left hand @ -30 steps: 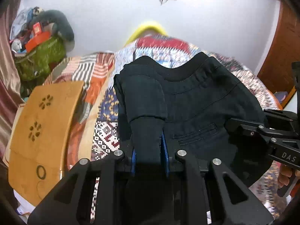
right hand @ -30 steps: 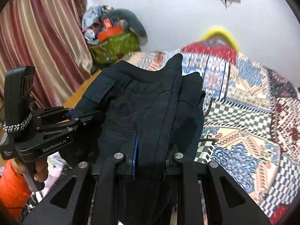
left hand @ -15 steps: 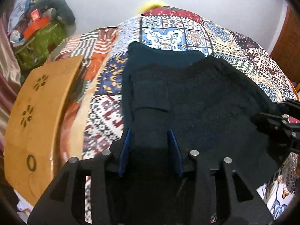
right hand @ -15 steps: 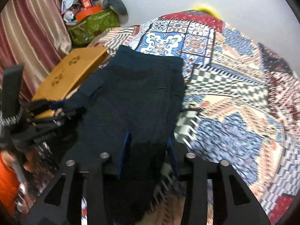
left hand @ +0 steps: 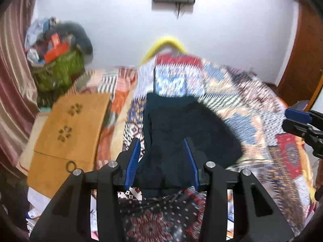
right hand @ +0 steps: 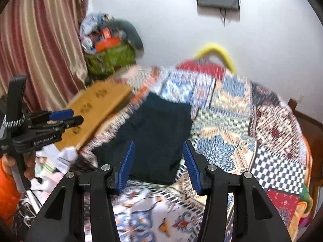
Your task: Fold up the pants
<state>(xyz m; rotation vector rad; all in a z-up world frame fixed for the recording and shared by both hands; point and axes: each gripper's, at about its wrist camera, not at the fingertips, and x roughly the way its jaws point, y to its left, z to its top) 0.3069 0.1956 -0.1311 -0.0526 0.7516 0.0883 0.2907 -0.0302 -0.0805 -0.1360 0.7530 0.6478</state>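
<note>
Tongs Clear of the Pants

While both tilt downward, the left tongs [left hand: 162,144] and right tongs [right hand: 158,147] have just been opening, gape partway and grip nothing. One pair of dark pants [right hand: 155,135] lies folded on the patchwork bed [right hand: 262,121] below.

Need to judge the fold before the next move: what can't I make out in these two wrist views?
- Pants: near edge hidden behind the left tool in the left wrist view; layers and creases lost in dark, blurred cloth.
- Right wrist view: the pants' near hem is cut by the right tool.
- Patterned bedspread: smeared by motion blur.
- Green bag: contents too blurred to name.
</note>
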